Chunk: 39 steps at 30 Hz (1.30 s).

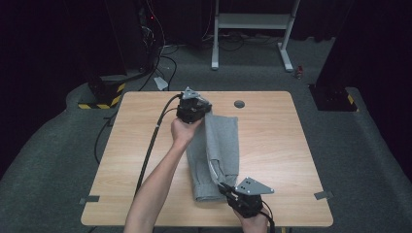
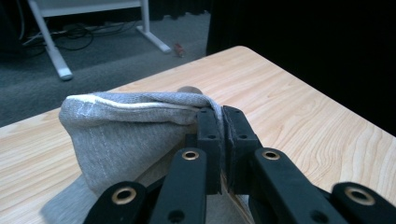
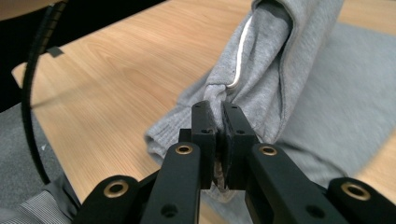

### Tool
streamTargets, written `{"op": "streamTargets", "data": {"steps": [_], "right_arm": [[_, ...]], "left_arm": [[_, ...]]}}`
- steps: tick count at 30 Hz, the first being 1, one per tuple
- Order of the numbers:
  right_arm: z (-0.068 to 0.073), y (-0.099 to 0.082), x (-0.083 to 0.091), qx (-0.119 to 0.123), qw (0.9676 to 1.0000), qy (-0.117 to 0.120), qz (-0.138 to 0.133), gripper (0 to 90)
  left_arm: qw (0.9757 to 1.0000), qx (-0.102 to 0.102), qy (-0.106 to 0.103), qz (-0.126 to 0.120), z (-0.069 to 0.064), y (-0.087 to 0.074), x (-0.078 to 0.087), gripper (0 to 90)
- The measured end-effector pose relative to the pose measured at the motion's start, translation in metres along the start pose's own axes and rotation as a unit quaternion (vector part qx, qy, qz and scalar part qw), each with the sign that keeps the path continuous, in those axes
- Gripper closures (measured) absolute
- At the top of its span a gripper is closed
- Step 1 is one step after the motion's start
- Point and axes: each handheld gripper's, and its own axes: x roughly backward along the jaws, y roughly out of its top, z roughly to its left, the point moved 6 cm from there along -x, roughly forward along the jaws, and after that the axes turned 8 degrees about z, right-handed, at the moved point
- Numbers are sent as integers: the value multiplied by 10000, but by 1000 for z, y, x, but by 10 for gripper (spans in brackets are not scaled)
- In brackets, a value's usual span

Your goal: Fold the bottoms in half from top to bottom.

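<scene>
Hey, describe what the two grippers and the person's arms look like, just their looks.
Both grippers, left gripper and right gripper, are black, boxy bodies, each topped by a grey three-cornered plate with small holes. Their black jaws are flat linked bars with brass-coloured rivets, ending in blocky pads. A black cable trails from the left one across the table. The left forearm is bare, with no sleeve.

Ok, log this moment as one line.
left gripper: shut on grey garment | right gripper: shut on grey garment | garment: edge lifted off wooden table
</scene>
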Motion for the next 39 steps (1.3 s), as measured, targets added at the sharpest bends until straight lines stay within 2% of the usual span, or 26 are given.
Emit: {"op": "streamTargets", "data": {"steps": [3, 4, 6, 9, 18, 20, 21, 23, 25, 26, 27, 29, 30, 35, 39], "right_arm": [[-8, -12, 1, -172, 9997, -103, 101, 851], [-9, -14, 1, -198, 9996, -132, 116, 851], [-12, -19, 2, -240, 9994, -202, 160, 850], [-15, -26, 0, -263, 9989, -283, 264, 849], [-21, -40, -4, -317, 9971, -414, 552, 843], [-22, -43, -4, -383, 9967, -393, 605, 840], [-24, -44, -5, -397, 9966, -384, 618, 835], [-25, -45, -5, -416, 9965, -363, 627, 823], [-25, -45, -5, -416, 9965, -365, 633, 813], [-25, -45, -5, -416, 9965, -346, 641, 796], [-25, -44, -5, -449, 9967, -279, 613, 737], [-25, -43, -4, -450, 9969, -256, 586, 716], [-24, -40, -3, -401, 9975, -238, 540, 677], [-24, -34, -1, -314, 9977, -276, 535, 616], [-25, -25, -1, -255, 9980, -328, 485, 592]], "left_arm": [[10000, 21, -75, 39, -8, -5, -16, 861], [10000, 21, -75, 39, -8, -5, -16, 861], [9999, 30, -87, 110, -14, -10, -27, 860], [9998, -40, -20, 197, -15, -15, -36, 860], [9991, -15, 117, 405, -20, -32, -64, 853], [9989, -13, 127, 455, -21, -37, -70, 842], [9988, 55, 93, 472, -21, -43, -74, 826], [9986, 75, 68, 512, -22, -47, -76, 764], [9984, 58, 65, 554, -22, -49, -76, 693], [9983, 62, 83, 571, -23, -50, -75, 693], [9982, 53, 112, 595, -23, -52, -72, 629], [9982, 51, 112, 595, -23, -52, -70, 609], [9982, 40, 124, 588, -23, -53, -67, 564], [9984, -10, 120, 545, -25, -60, -50, 510], [9983, -18, 39, 573, -28, -74, -32, 463]]}}
